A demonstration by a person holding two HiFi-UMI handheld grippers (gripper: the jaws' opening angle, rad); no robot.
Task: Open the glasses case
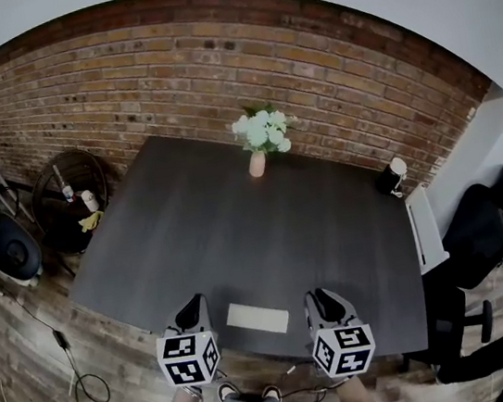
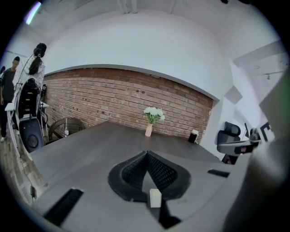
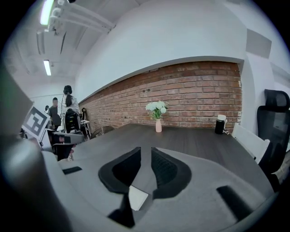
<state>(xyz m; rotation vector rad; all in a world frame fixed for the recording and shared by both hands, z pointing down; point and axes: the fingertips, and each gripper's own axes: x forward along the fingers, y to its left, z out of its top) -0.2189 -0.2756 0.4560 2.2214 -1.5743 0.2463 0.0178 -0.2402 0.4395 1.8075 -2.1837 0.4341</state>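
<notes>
Left gripper [image 1: 191,311]: jaws closed, tips touching, empty. Right gripper [image 1: 326,300]: jaws barely parted, empty. Glasses case [image 1: 258,317]: flat at near edge of tabletop [image 1: 238,235], between grippers, untouched. Advice: widen jaws, pin base with one gripper, lift lid with other. Vase [image 1: 257,163]: far side, well apart.

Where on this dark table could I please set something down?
The wide middle of the dark table is bare, between the pink vase of white flowers and the pale rectangular glasses case. Crowded: the near edge, where left tongs and right tongs flank that case, and the far right corner by the black cylinder.
</notes>
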